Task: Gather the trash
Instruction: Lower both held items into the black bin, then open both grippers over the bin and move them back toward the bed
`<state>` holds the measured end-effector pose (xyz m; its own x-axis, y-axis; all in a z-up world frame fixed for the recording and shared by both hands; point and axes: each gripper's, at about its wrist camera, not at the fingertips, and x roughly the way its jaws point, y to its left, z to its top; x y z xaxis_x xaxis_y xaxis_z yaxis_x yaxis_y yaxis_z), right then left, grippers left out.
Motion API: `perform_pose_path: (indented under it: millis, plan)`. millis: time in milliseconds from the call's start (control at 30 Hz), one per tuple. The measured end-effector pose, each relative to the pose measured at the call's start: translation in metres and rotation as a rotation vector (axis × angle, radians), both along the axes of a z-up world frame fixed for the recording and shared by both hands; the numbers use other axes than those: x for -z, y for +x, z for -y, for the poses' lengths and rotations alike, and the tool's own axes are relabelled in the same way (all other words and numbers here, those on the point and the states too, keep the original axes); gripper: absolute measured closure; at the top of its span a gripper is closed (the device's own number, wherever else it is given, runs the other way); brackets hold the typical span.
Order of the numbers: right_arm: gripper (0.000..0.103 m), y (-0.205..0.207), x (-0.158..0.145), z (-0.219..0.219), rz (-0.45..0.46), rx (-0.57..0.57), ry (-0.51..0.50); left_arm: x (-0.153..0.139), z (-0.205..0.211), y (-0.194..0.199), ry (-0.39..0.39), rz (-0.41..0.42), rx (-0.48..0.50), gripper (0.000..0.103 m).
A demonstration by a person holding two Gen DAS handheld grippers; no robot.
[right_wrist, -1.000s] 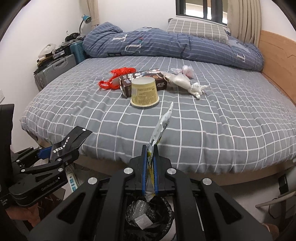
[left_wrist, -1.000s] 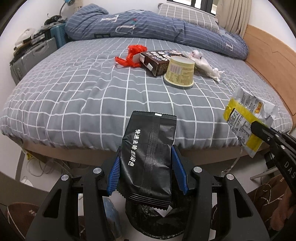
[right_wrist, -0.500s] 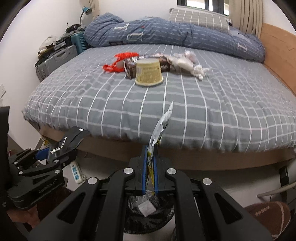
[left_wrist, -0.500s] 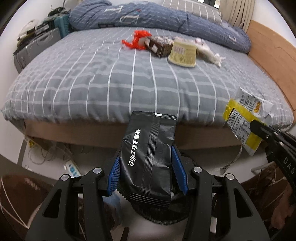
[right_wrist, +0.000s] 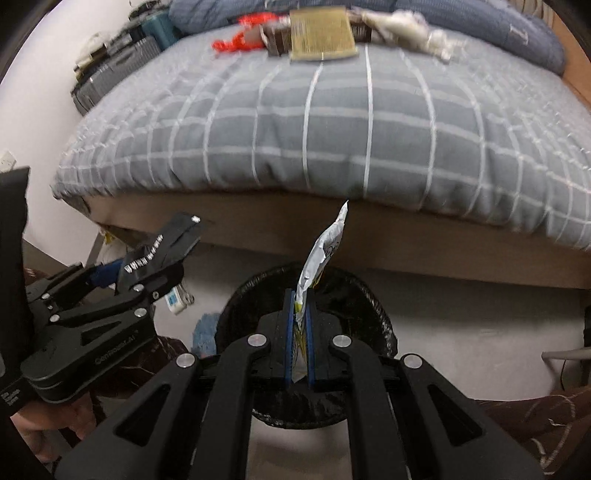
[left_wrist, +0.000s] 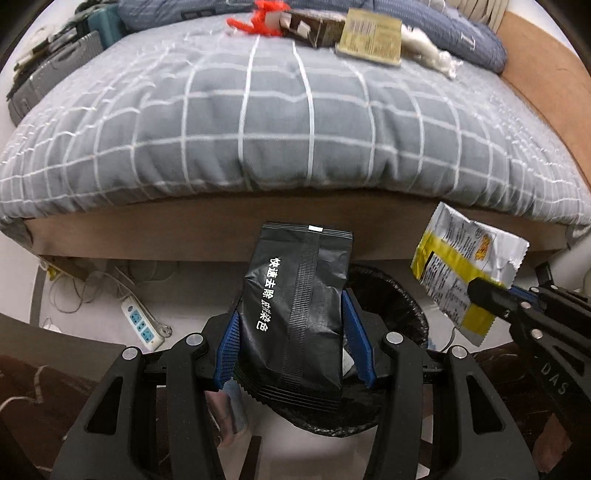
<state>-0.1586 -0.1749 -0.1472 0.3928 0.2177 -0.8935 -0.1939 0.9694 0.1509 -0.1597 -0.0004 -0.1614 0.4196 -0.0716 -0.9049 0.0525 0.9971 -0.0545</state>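
My left gripper [left_wrist: 293, 325] is shut on a black foil pouch [left_wrist: 295, 314] with white lettering, held above a bin lined with a black bag [left_wrist: 391, 295] on the floor by the bed. My right gripper [right_wrist: 300, 310] is shut on a yellow and silver snack wrapper [right_wrist: 325, 247], edge-on, over the same bin [right_wrist: 373, 306]. The wrapper [left_wrist: 465, 266] also shows at the right of the left wrist view. On the bed lie a red plastic scrap [left_wrist: 258, 18], a brown carton [left_wrist: 314, 26], a paper cup [left_wrist: 371, 37] and white crumpled wrap [left_wrist: 428, 48].
The grey checked bed [left_wrist: 295, 110] fills the upper view, with its wooden base board [left_wrist: 184, 229] below. A white power strip [left_wrist: 142, 328] and cables lie on the floor at left. Suitcases [left_wrist: 55, 70] stand beside the bed at far left. A wooden headboard [left_wrist: 543, 74] is at right.
Both grippers have dropped from bed height down toward the floor, so the bin now sits close under them. Each still holds its piece of trash.
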Motion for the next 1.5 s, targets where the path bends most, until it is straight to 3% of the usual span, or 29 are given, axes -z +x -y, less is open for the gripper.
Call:
perform_pose_path:
  millis: [200,500,633,833,933,1067,1300,1367,1500]
  plan:
    - [0.098,0.010,0.023,-0.017,-0.060,-0.028,-0.019,0.026,-0.011,0.006,0.013,-0.053,-0.020,0.053]
    - [0.095,0.017,0.049,-0.042,-0.108,-0.065,-0.055,0.037,-0.034,0.002,0.022,-0.085,-0.069,0.053]
    - [0.083,0.017,0.057,-0.045,-0.121,-0.070,-0.076,0.042,-0.039,0.001,0.022,-0.098,-0.077,0.053]
    - [0.054,0.017,0.053,-0.037,-0.090,-0.043,-0.076,0.039,-0.034,0.003,0.021,-0.103,-0.075,0.053]
    - [0.048,0.016,0.047,-0.029,-0.066,-0.021,-0.084,0.042,-0.028,0.002,0.020,-0.110,-0.060,0.053]
    - [0.033,0.015,0.040,-0.010,-0.031,0.013,-0.104,0.043,-0.015,0.004,0.014,-0.115,-0.028,0.053]
    - [0.022,0.011,0.033,0.033,0.002,0.098,-0.101,0.041,0.017,0.008,0.006,-0.114,0.026,0.053]
    - [0.014,0.010,0.032,0.043,0.009,0.128,-0.106,0.041,0.027,0.009,0.005,-0.114,0.044,0.053]
    - [0.012,0.007,0.027,0.063,0.041,0.172,-0.119,0.044,0.044,0.010,0.006,-0.120,0.077,0.053]
